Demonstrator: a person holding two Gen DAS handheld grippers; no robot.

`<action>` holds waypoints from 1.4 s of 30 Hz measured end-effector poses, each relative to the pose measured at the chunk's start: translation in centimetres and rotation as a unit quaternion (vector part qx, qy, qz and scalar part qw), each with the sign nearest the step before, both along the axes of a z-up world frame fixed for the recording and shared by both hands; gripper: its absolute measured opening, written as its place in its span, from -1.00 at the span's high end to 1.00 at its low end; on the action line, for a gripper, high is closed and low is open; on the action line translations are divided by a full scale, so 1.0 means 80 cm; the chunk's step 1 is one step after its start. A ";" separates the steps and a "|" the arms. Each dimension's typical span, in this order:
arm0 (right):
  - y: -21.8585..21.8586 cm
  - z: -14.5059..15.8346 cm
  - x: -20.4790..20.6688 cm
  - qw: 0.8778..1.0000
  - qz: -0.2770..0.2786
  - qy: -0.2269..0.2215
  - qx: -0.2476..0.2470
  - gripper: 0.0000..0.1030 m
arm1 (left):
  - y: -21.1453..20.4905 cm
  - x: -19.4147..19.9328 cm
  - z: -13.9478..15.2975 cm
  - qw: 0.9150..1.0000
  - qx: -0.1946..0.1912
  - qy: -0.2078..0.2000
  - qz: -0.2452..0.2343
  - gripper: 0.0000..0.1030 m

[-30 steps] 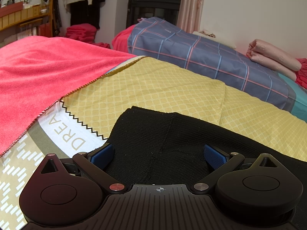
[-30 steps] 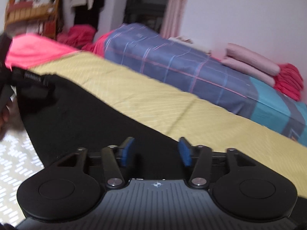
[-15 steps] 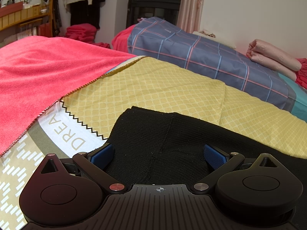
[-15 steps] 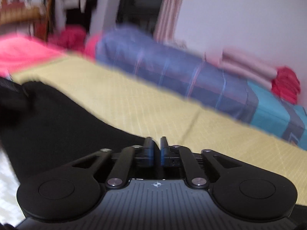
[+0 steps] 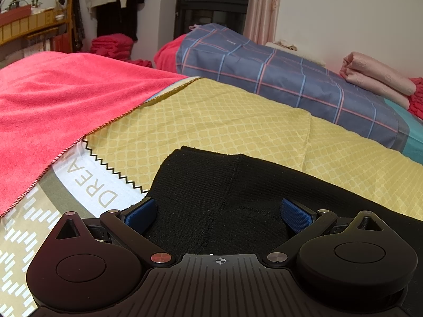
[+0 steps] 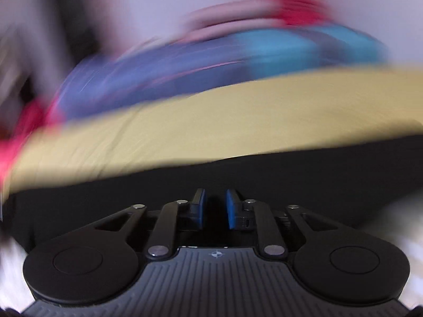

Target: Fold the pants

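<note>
Moved: your right gripper swung sideways along the black pants, jaws opening, dark cloth between them, grip unclear through blur. Your left gripper stayed wide open, empty, over pants lying on the yellow bedspread.

You've got a yellow patterned sheet w/ a white "DREA" band, and a pink towel overlapping its left side. Behind: plaid blue quilt, folded pink blankets on it, red pile by the wall.
</note>
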State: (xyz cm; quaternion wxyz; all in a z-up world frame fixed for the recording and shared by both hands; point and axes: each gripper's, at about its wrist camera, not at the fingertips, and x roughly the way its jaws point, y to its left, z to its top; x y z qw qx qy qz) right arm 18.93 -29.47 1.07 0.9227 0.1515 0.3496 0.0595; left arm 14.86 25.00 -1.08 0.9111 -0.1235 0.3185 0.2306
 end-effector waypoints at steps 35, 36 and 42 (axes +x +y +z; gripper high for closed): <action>-0.115 -0.042 0.009 0.966 -0.129 -0.036 0.220 -0.60 | 0.000 0.001 0.000 1.000 0.000 0.001 0.001 -1.00; -0.117 -0.040 0.009 0.967 -0.136 -0.040 0.213 -0.08 | 0.000 0.001 -0.001 1.000 0.000 0.001 0.001 -1.00; -0.143 -0.024 -0.026 0.948 -0.178 -0.170 0.202 0.61 | 0.000 0.002 0.000 1.000 0.000 0.002 -0.003 -1.00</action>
